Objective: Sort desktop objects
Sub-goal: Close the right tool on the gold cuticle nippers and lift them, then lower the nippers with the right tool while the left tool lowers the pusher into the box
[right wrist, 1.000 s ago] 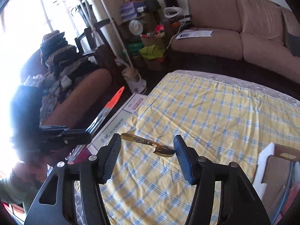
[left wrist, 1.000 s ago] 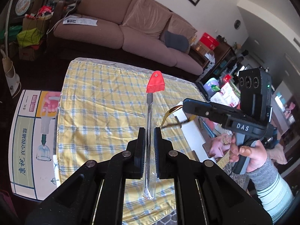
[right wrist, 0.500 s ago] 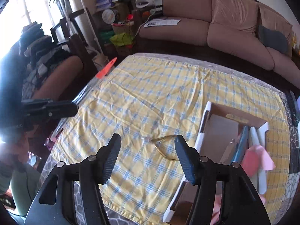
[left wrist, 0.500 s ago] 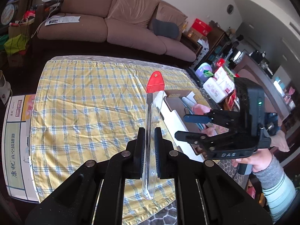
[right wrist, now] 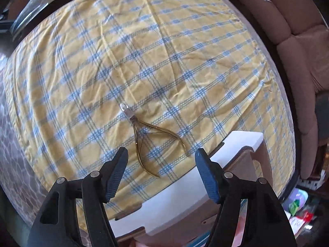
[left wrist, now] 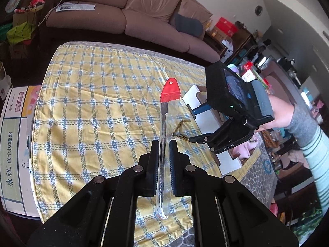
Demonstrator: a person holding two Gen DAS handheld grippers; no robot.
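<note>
A slim steel cuticle tool (left wrist: 163, 131), sealed in a clear plastic sleeve with a red hang-tab at its far end, stands clamped between the flat black pads of the left gripper (left wrist: 163, 144), pointing away over the bench (left wrist: 92, 103). The bench wears a creased yellow cloth with a blue woven check. On that cloth lies a pair of gold cuticle nippers (right wrist: 152, 135), thin curved handles splayed, a clear cap over the tip, just beside a white-edged cardboard box (right wrist: 242, 142) with a brown inside. The right gripper (right wrist: 161, 160) points steeply down above the nippers; its ribbed blue-black pads are opening, wide apart, with the handles showing between them but not touched. A hand and a striped sleeve (left wrist: 314, 142) carry it. Behind stands a soft mauve sofa (left wrist: 127, 14).
</note>
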